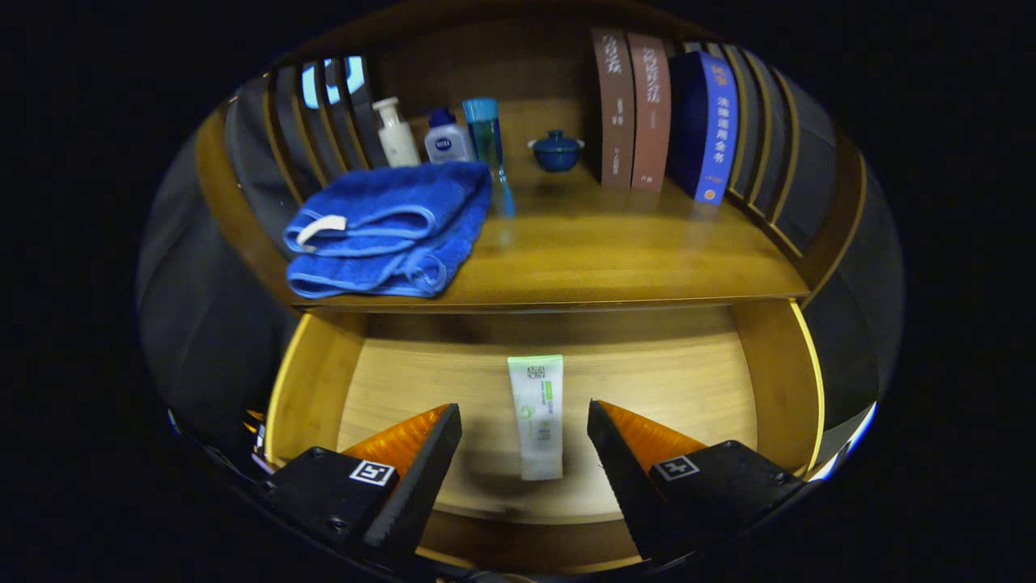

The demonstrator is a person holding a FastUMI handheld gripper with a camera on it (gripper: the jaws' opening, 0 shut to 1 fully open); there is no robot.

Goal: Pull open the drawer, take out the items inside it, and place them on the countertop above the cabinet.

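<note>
The wooden drawer (312,389) stands pulled out below the countertop (615,251). A white tube with a green end (537,417) lies flat on the drawer's floor, pointing away from me. My gripper (524,425) hovers open above the drawer, and the tube lies in the gap between the two fingers without either one touching it. A folded blue towel (388,231) rests on the left part of the countertop.
At the back of the countertop stand a white bottle (396,134), a small blue-capped bottle (447,139), a tall blue bottle (491,142), a blue lidded cup (556,151) and three upright books (655,113). Slatted wooden sides enclose the shelf left and right.
</note>
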